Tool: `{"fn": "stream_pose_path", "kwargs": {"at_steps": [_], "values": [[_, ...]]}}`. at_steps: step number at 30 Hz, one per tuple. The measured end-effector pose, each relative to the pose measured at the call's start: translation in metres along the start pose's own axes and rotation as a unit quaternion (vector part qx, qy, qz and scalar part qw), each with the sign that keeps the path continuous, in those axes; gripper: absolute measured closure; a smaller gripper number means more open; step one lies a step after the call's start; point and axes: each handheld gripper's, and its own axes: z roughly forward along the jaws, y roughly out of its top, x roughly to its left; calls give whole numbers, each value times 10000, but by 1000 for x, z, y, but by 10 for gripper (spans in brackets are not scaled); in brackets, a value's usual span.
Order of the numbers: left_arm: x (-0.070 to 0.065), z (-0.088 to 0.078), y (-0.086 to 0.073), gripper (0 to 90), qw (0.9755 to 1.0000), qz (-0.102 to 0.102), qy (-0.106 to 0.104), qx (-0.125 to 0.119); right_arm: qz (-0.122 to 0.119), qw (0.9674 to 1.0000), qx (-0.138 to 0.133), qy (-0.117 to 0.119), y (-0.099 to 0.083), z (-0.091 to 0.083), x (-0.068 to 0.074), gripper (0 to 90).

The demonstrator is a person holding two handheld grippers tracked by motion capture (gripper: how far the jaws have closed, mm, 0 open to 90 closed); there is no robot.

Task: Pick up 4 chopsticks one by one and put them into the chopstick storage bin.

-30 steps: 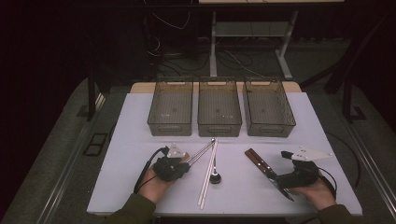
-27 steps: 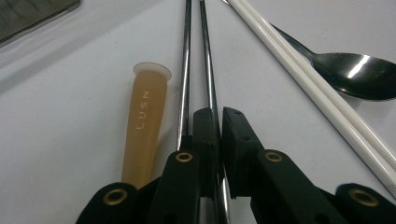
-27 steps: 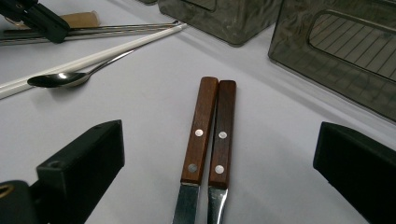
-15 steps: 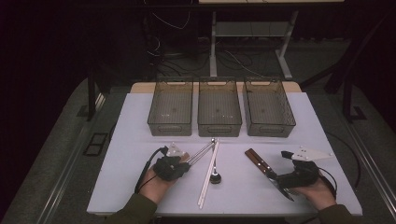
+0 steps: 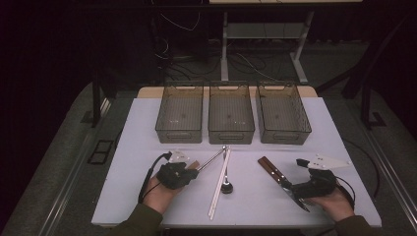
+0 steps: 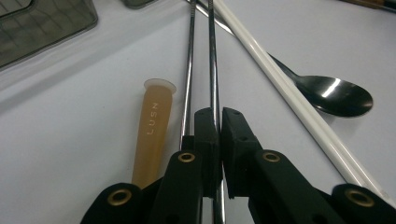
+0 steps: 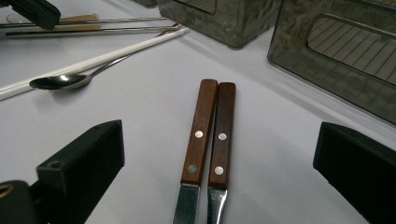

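The left gripper (image 6: 219, 140) has its jaws pressed together on one of two metal chopsticks (image 6: 213, 60), pinched near its close end so the long shaft runs away toward twelve o'clock in the left gripper view; the second steel stick (image 6: 189, 70) lies just beside it at nine o'clock, free. Gripping near the end probably leaves the rest of the rod clear to lift and steer toward a bin. At nine o'clock of the pair lies an amber handle marked LUSN (image 6: 152, 135), flat on the white table (image 5: 147, 128). At two o'clock a pair of white chopsticks (image 6: 289, 88) crosses over the stem of a dark spoon (image 6: 334, 93).

In the high view the left gripper (image 5: 189, 169) sits at seven o'clock of the three smoky plastic bins (image 5: 231, 115), which stand in a row along the far edge, likely one per kind of utensil.

The right gripper (image 7: 219, 186) holds its jaws wide apart, straddling two wooden-handled knives (image 7: 210, 135) that lie side by side, touching, handles toward twelve o'clock; it looks poised to close on one.
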Motion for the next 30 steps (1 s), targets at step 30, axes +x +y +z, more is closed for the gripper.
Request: {"fn": "stream_pose_path", "kwargs": {"at_steps": [30], "values": [[21, -36, 5, 849, 9982, 194, -230, -510, 97, 9998, -7, 195, -3, 9, 5, 21]]}}
